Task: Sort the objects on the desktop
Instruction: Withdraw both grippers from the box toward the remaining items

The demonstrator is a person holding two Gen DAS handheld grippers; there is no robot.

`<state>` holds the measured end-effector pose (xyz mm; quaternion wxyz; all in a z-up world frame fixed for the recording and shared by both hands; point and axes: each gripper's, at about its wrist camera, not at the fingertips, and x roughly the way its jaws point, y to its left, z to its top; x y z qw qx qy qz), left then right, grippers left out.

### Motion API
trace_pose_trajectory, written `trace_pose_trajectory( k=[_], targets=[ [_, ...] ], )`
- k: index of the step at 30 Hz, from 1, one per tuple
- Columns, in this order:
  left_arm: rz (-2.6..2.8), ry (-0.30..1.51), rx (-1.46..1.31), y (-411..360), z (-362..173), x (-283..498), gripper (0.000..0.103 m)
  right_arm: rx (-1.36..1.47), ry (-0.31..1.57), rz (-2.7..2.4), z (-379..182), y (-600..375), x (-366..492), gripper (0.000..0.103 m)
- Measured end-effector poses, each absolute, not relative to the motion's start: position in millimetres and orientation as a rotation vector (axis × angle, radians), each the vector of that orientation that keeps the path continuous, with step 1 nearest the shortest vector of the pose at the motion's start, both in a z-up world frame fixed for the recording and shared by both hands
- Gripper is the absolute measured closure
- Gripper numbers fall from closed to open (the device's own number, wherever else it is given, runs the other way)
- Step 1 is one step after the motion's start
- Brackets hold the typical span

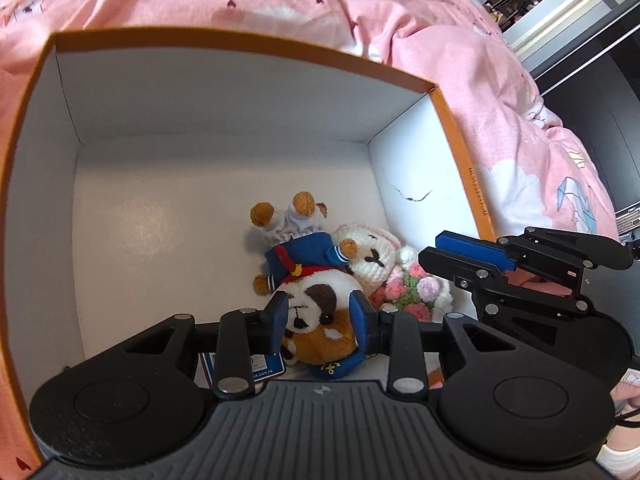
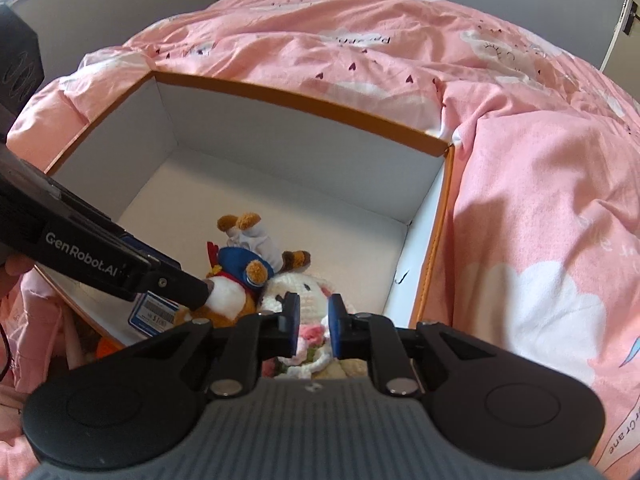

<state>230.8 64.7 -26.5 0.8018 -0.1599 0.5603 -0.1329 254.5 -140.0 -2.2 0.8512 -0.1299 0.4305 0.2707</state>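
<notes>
Box [image 1: 248,92]: orange rim and outside, white inside, open top, resting on a pink quilt [image 1: 460,92]. It fills the centre and left of both wrist views.

Contents, gathered in the box's near right corner, low centre of both views:
- Dog plush [image 1: 316,300]: brown and white, blue sailor jacket with red trim, lying head toward the camera with its feet pointing to the far wall. A blue-edged paper tag [image 1: 260,368] lies beside its head.
- Crochet bunny [image 1: 376,256]: white, touching the dog plush on its right side, holding a pink, green and white crochet bouquet [image 1: 412,288].

Left gripper [image 1: 318,316]: low centre of the left view, blue pads clamped on either side of the dog plush's head. In the right view it enters from the left edge, its tip against the plush's white head.

Right gripper [image 2: 314,318]: low centre of the right view, directly over the bunny and bouquet; fingers drawn close together with only a narrow slit between the pads, nothing gripped. In the left view it shows at right, over the box's right wall.

Background: grey wall and dark furniture at the frame edges.
</notes>
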Motion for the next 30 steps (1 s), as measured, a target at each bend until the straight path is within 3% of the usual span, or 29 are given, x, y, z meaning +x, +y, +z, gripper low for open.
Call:
trace_pose_trajectory(
  k=[3, 10, 13, 19, 25, 30],
  targets=[
    [-0.293, 1.111, -0.316, 66, -3, 209, 0.065, -0.233, 0.848, 0.580, 9, -145, 241, 0.075],
    [-0.274, 0.964, -0.270, 62, 29, 156, 0.065, -0.138, 0.704, 0.621, 28, -152, 203, 0.074],
    [-0.250, 0.908, -0.231, 57, 35, 134, 0.065, -0.087, 0.663, 0.647, 32, -153, 187, 0.060],
    [-0.192, 0.858, -0.192, 55, 31, 100, 0.065, -0.139, 0.602, 0.661, 29, -146, 152, 0.057],
    [-0.134, 0.889, -0.144, 58, 14, 79, 0.065, -0.122, 0.711, 0.720, 11, -142, 136, 0.045],
    [-0.112, 0.964, -0.098, 59, -2, 67, 0.065, -0.199, 0.837, 0.729, -16, -126, 129, 0.044]
  ],
)
